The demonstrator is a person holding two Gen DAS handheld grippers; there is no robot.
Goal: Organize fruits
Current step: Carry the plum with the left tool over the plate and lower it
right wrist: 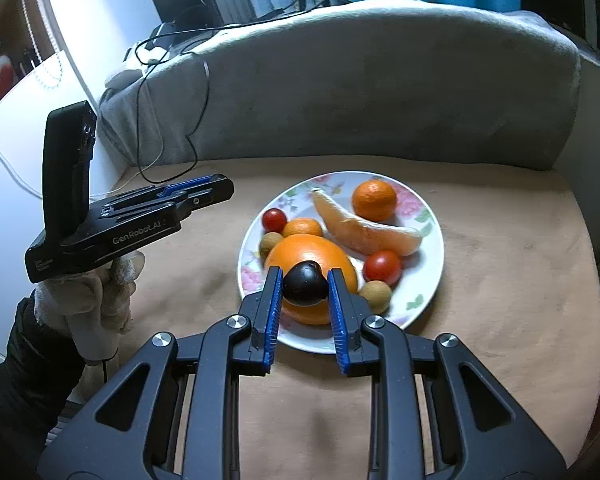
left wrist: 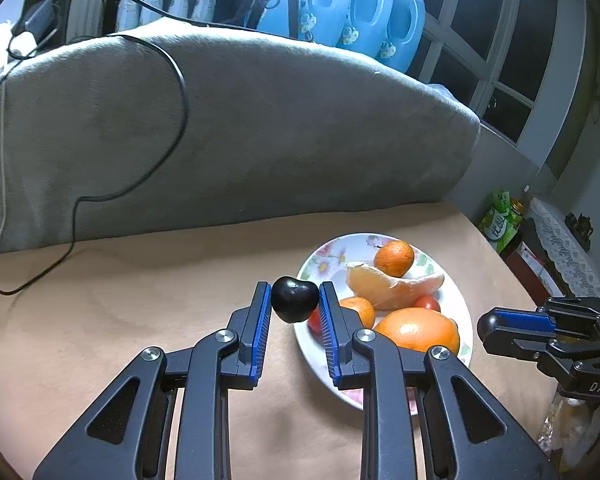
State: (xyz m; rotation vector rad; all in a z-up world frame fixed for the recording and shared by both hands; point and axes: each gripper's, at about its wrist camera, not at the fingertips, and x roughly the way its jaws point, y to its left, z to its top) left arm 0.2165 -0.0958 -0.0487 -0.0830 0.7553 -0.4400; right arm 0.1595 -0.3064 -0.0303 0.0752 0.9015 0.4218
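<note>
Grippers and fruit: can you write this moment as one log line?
left gripper: shut on dark fruit | right gripper: shut on dark fruit | plate: holds other fruit

A lived-in home: beyond the tongs, a floral plate (right wrist: pixel 428 248) of fruit sits on a tan-covered table (right wrist: pixel 500 280) against a grey blanket-draped hump (left wrist: pixel 260 128), with blue detergent jugs (left wrist: pixel 364 8) lined along a dark paned window (left wrist: pixel 520 40) and a black cable (left wrist: pixel 180 92) trailing over the blanket.
</note>
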